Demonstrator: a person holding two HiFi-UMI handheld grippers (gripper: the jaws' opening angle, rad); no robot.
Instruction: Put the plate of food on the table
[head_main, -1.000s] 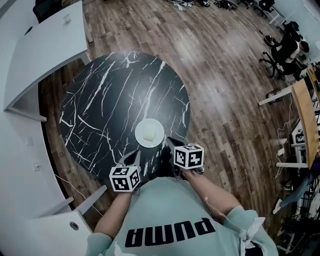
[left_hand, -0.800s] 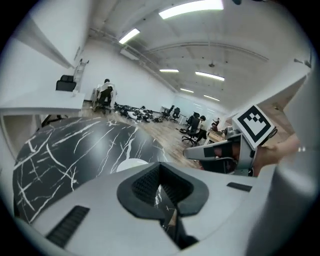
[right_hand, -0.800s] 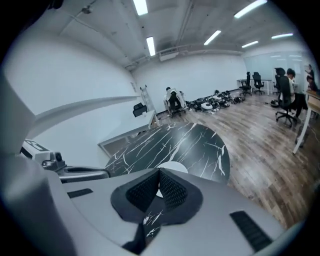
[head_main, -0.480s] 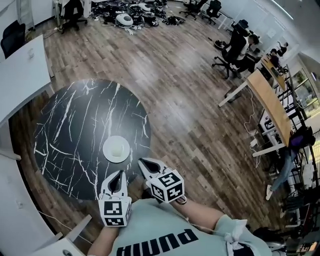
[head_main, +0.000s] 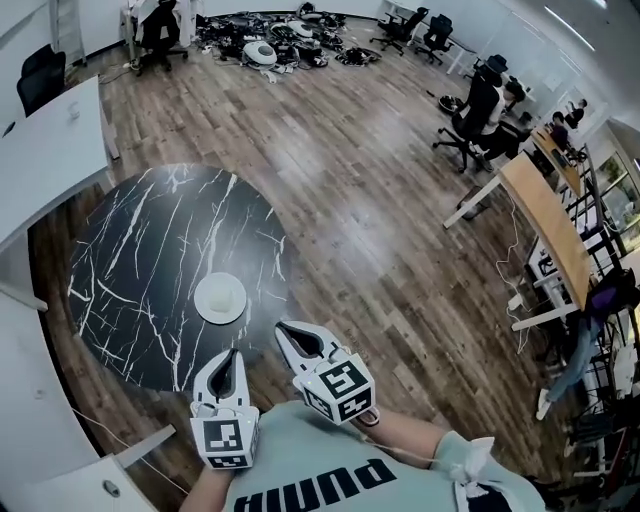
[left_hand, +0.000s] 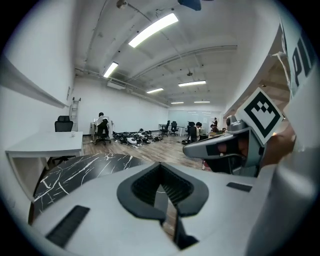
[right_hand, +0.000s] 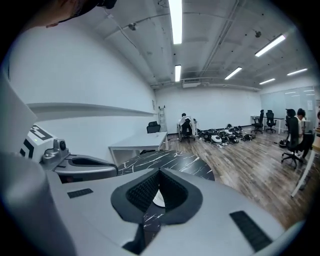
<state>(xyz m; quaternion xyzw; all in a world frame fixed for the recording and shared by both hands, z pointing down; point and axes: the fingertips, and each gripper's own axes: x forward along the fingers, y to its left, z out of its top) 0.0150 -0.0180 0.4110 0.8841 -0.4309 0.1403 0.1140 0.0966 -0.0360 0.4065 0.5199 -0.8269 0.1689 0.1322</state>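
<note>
A white plate holding a pale piece of food rests on the round black marble table, near its front edge. My left gripper hovers just off that edge, close to my chest, shut and empty. Right of it, my right gripper is over the wooden floor, also shut with nothing in it. The right gripper view shows a sliver of the plate past the right gripper, with the table beyond. In the left gripper view, the left gripper points past the table.
A white desk stands left of the table and a white counter lies at the lower left. A pile of gear lies on the far floor. Seated people and a wooden desk are at the right.
Both grippers have drawn back from the plate toward my body. The plate stays on the table, which has shifted left in the head view as the view swung.
</note>
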